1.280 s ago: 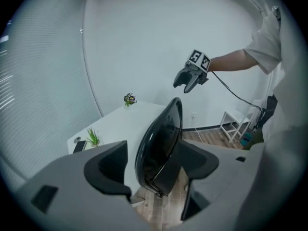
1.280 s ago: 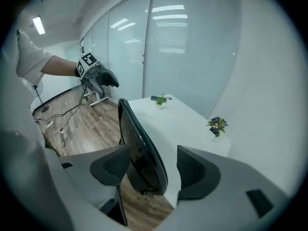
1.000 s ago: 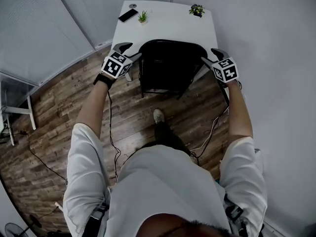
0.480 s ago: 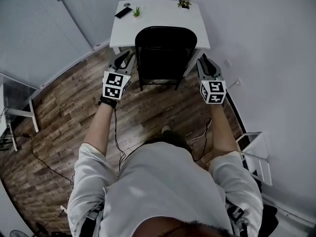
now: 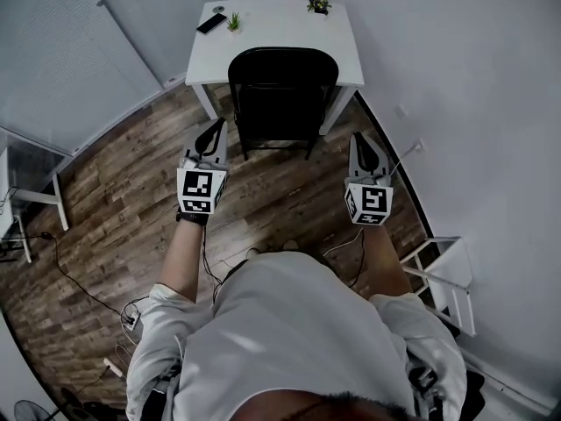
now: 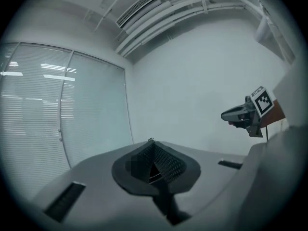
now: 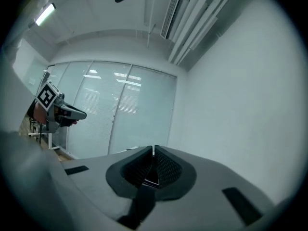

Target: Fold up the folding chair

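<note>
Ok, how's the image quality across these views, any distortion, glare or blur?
Head view: fisheye bends the walls, the folding chair is sharp. Left gripper view: dark round vignette, bright streaks on the blinds. Right gripper view: same vignette, ceiling light glares.

We count one chair (image 5: 282, 86) and one table (image 5: 272, 38) — on it, two plants (image 5: 233, 22) (image 5: 319, 4) and one phone (image 5: 211, 24). We count two grippers — left gripper (image 5: 214, 127), right gripper (image 5: 361, 139).

chair (image 5: 282, 95) before table (image 5: 280, 26), plant (image 5: 319, 4) on table
</note>
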Tool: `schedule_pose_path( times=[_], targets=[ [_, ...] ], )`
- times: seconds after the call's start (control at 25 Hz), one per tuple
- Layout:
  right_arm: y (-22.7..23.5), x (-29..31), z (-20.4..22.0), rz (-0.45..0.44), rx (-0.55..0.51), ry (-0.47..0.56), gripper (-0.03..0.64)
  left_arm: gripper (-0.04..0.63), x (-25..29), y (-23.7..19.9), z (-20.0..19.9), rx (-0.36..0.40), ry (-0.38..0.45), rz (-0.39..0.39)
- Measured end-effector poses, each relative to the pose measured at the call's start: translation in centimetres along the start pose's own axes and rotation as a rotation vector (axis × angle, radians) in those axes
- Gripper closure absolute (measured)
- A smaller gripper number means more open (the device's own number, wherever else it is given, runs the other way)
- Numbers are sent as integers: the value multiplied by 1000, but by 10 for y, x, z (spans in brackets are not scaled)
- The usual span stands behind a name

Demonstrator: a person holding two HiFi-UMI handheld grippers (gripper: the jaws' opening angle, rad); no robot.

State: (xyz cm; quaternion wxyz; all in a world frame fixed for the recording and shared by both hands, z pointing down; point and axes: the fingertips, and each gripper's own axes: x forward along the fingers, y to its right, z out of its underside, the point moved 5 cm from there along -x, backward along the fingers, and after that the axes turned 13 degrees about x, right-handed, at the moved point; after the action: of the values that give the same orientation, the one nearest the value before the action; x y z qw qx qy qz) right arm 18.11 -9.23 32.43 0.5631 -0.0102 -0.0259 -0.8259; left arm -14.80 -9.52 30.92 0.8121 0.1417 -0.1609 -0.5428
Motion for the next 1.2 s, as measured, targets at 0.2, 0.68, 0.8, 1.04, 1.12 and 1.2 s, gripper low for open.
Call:
schedule_pose_path(
  times=[0.2, 0.68, 0.8, 1.04, 1.12, 1.2],
  targets=[
    [7, -13, -10, -5, 21, 25, 595, 588, -18, 18, -3, -29, -12, -17],
    [2, -53, -2, -34, 29, 19, 598, 589, -48, 45, -5, -63, -12, -21],
    [-3, -60, 0, -41, 28, 14, 598, 589, -52, 49, -9, -54, -11, -16],
    [-8, -72, -1, -48, 30, 16, 598, 589, -63, 57, -12, -45, -16, 2],
    [-10, -75, -1, -51, 31, 18, 598, 589, -67, 58, -12, -40, -15, 4],
    [-11, -79, -2, -53, 28, 20, 598, 589, -70, 60, -13, -38, -14, 5]
  ],
)
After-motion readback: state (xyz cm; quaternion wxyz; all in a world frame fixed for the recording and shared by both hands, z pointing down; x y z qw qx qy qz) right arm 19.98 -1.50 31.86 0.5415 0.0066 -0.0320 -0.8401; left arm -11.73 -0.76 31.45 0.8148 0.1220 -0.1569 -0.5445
